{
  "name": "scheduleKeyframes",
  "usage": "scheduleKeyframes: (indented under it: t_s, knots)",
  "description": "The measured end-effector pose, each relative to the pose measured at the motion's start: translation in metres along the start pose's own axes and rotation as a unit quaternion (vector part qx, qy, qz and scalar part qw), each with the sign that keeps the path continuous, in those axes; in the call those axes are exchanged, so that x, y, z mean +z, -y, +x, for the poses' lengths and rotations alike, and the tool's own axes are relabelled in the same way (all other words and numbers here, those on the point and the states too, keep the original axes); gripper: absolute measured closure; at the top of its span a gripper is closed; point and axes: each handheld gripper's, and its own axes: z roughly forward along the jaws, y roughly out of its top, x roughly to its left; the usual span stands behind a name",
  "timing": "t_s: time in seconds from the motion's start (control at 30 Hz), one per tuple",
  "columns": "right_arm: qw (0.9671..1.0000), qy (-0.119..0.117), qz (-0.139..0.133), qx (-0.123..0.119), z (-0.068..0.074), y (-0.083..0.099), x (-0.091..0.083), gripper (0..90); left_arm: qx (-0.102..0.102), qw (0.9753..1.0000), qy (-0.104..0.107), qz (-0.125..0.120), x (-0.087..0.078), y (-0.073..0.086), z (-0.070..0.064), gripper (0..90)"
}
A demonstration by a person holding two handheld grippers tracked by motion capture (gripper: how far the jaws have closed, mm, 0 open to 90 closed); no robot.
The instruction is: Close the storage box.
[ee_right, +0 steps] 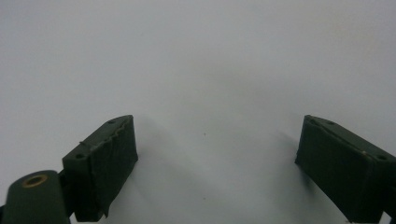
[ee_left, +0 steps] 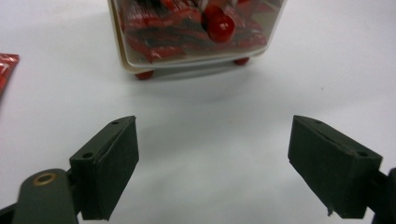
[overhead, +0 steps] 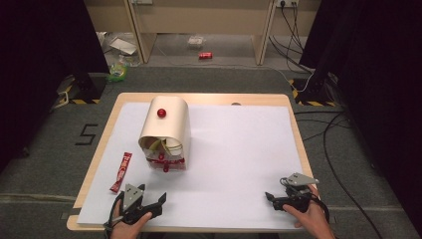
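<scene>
A cream roll-top box (overhead: 165, 130) with a red knob (overhead: 161, 113) stands on the white sheet left of centre, its lid partly raised over red packets inside. Its clear front and small red feet fill the top of the left gripper view (ee_left: 196, 44). A single red sachet (overhead: 121, 172) lies on the sheet to the box's left, and its corner shows at the left gripper view's edge (ee_left: 7, 70). My left gripper (overhead: 153, 203) rests near the front edge, open and empty, pointing at the box. My right gripper (overhead: 271, 198) sits at the front right, open over bare white sheet (ee_right: 205, 70).
The white sheet (overhead: 239, 149) covers most of a wooden table (overhead: 94, 164). Grey carpet surrounds it, with cables (overhead: 328, 129) at the right, black stands at both back corners, and a red can (overhead: 205, 56) and litter on the floor behind.
</scene>
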Motion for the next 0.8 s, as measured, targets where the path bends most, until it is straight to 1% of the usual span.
scheduleKeyframes:
  t_s: [0.27, 0.53, 0.8]
  knots:
    - [1.0000, 0.000, 0.000, 0.000, 0.000, 0.000, 0.000, 12.5, 0.008, 0.9999, 0.003, 0.008, -0.008, 0.009, -0.004, 15.8]
    - [1.0000, 0.000, 0.000, 0.000, 0.000, 0.000, 0.000, 12.5, 0.009, 0.9999, 0.001, 0.010, -0.018, 0.016, -0.004, 15.8]
    - [1.0000, 0.000, 0.000, 0.000, 0.000, 0.000, 0.000, 12.5, 0.019, 0.9996, 0.004, 0.019, -0.023, 0.021, -0.009, 15.7]
